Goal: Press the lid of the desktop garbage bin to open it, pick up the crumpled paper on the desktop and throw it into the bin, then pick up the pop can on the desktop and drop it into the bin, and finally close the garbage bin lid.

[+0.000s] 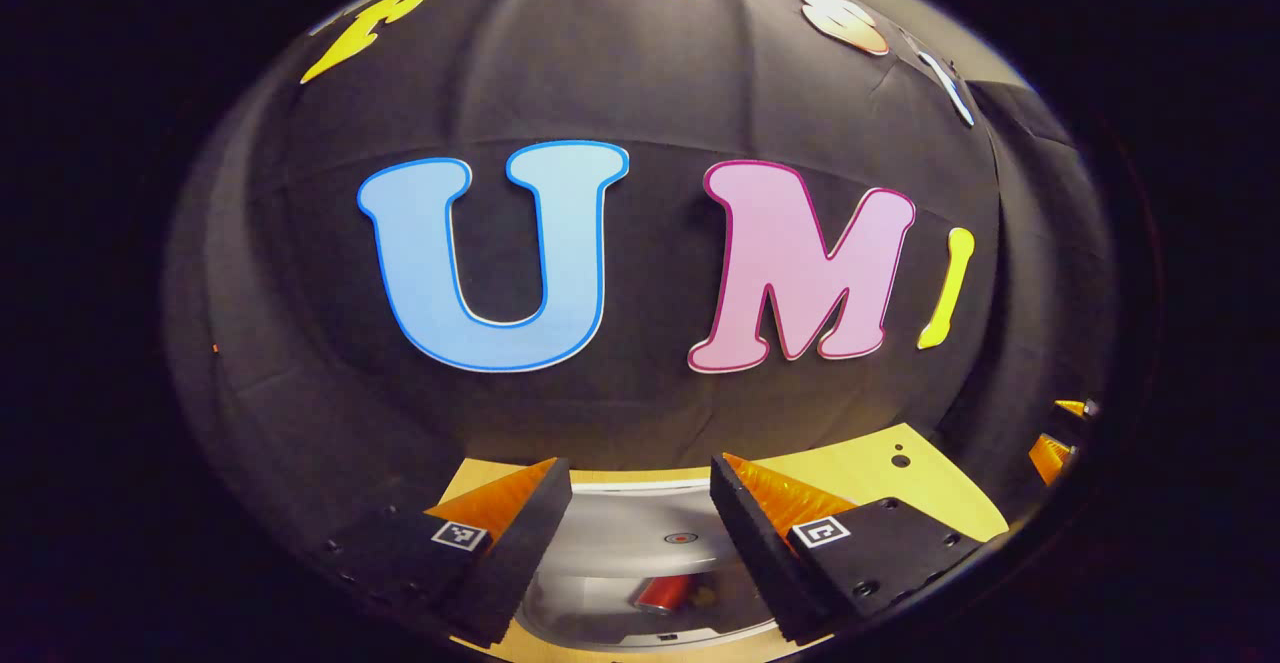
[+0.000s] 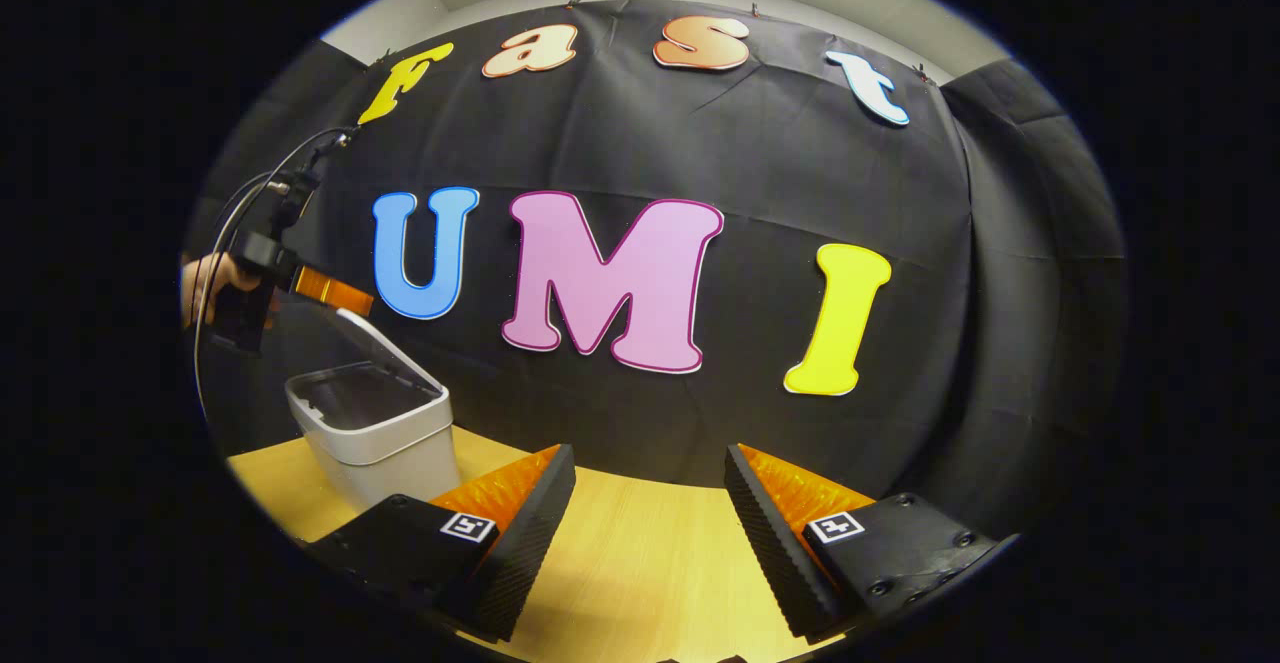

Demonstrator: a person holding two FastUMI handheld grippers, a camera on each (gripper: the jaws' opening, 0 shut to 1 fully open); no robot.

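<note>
The white desktop bin [image 2: 375,438] stands on the wooden table at the left of the right gripper view, with its lid [image 2: 385,343] tilted up. My left gripper [image 2: 340,293], held by a hand, hovers just above that raised lid. In the left gripper view the left gripper [image 1: 640,468] is open, and the bin's rim [image 1: 560,633] lies below its fingers. A red pop can [image 1: 660,595] rests inside the bin, below the lid [image 1: 640,533]. My right gripper [image 2: 648,455] is open over bare table with nothing between its fingers. It also appears far right as the right gripper [image 1: 1060,431].
The wooden table [image 2: 640,563] runs from the bin toward the right under the right gripper. The black cloth wall [image 2: 760,413] closes off the table's far edge just behind the bin. A hand [image 2: 205,283] holds the left gripper at the far left.
</note>
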